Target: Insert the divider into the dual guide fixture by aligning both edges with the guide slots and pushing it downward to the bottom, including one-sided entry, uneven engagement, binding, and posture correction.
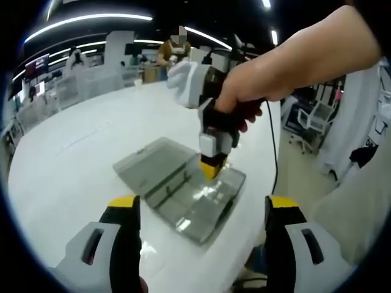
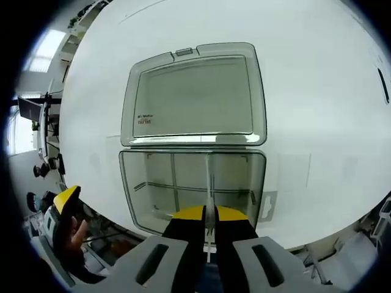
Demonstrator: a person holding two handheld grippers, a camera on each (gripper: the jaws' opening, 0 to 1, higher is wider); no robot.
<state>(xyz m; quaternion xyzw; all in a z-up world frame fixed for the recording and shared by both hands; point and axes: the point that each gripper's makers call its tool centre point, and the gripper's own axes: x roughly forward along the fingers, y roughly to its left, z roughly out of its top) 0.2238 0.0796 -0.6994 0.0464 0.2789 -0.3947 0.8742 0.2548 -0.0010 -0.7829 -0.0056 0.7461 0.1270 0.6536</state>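
Note:
A clear plastic compartment box (image 1: 183, 195) lies open on the white table, its lid (image 2: 194, 97) folded flat behind the tray (image 2: 160, 180). My right gripper (image 2: 209, 215) points straight down over the tray's near side, shut on a thin clear divider (image 2: 209, 183) that stands upright between the tray's walls. In the left gripper view the same right gripper (image 1: 211, 170) hangs over the box, held by a person's hand (image 1: 250, 91). My left gripper (image 1: 201, 210) is open, held back at the table's near edge with nothing between its fingers. Its yellow-tipped jaw (image 2: 66, 204) shows at the right gripper view's lower left.
The table (image 1: 79, 146) is wide, round-edged and white. A black cable (image 1: 273, 146) hangs off its right edge. Office chairs (image 1: 317, 119) and shelving stand beyond, and a person stands at the far side of the room.

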